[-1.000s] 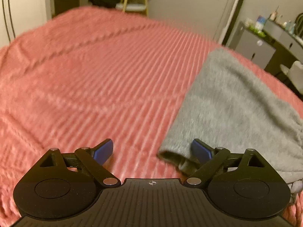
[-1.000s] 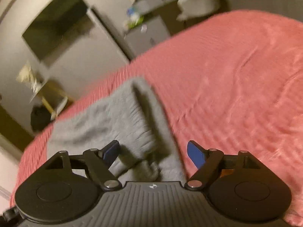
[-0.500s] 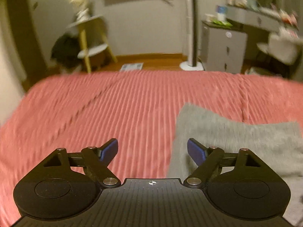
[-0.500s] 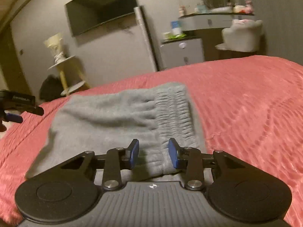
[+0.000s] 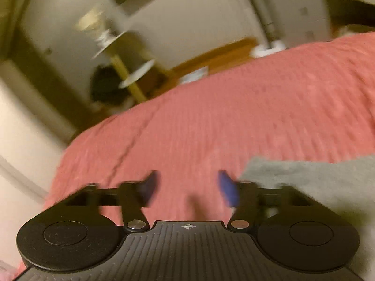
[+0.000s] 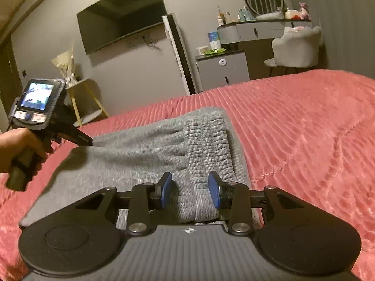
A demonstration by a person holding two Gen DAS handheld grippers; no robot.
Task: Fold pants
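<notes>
Because the left wrist view is blurred, little can be made out: the left gripper [image 5: 187, 187] is seen over the red bed [image 5: 257, 105], its jaws closing with only bedcover between them, and the grey pants [image 5: 316, 182] lie just beside its right finger, cut off at the edge. In the right wrist view, the pants [image 6: 140, 154] are spread flat on the bed [image 6: 304, 121], and their ribbed waistband [image 6: 208, 140] is pinched by the right gripper [image 6: 191, 192], with cloth bunched between the blue pads. At the far left the left gripper [image 6: 90, 141] is held by a hand [image 6: 18, 147], its tip at the pants' edge. The edge may be missed if the left jaws shut on bedcover alone; then the fold would be pulled crooked. Whether that tip touches cloth cannot be told. The pant legs are hidden.
</notes>
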